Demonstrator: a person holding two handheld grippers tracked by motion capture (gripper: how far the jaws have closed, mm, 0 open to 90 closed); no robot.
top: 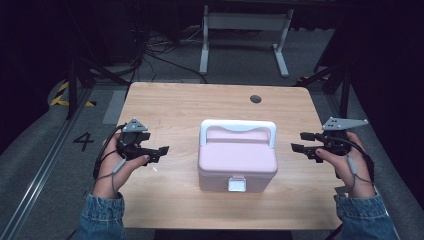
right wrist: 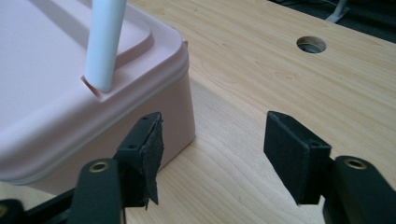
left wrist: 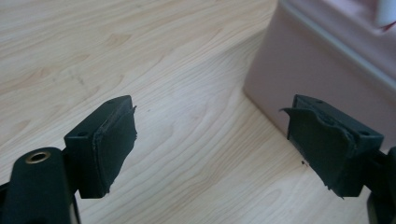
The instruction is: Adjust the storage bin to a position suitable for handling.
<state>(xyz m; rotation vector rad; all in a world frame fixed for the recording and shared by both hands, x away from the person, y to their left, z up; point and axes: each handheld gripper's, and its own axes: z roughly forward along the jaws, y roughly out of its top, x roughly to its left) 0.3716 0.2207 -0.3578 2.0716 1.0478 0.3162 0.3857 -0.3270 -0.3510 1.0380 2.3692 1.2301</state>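
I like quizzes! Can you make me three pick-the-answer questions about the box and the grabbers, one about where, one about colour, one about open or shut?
1. Where is the box?
A. Between the two grippers
B. Left of both grippers
C. On the floor

2. What colour is its handle?
A. Black
B. White
C. Green

3. How is the left gripper?
A. Shut on the box
B. Shut on nothing
C. Open

Answers: 1 A, the left gripper and the right gripper flank it on the table. 2 B, a white handle on a pink lid. 3 C, its jaws stand wide apart over bare wood.
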